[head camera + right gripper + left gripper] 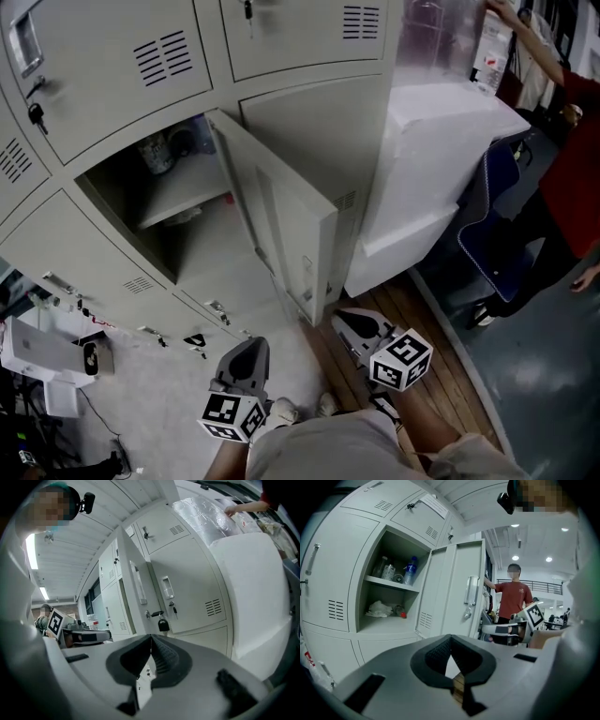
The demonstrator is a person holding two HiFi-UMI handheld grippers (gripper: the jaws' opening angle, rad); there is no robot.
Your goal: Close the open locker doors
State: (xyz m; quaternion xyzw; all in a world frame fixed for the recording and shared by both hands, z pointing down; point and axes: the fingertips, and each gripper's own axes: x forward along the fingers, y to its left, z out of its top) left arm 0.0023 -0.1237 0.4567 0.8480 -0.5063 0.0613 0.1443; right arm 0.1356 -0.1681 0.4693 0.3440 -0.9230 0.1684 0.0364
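One grey locker compartment point(159, 211) stands open, and its door point(286, 220) swings out toward me. On its shelf are bottles point(396, 570), with crumpled white stuff point(380, 608) below. The left gripper view has the door point(454, 588) and its handle right of the opening. From the right gripper view I see the door's edge point(136, 585), with a key and a black padlock point(163, 625) hanging. My left gripper point(251, 347) is held low, below the opening, jaws shut on nothing. My right gripper point(347, 321) sits just under the door's free corner, also shut and empty.
A big white foam block point(441, 159) leans against the lockers to the right. A person in a red shirt point(572, 141) stands beside a blue chair point(492, 216). White boxes and cables point(42, 356) lie on the floor at the left.
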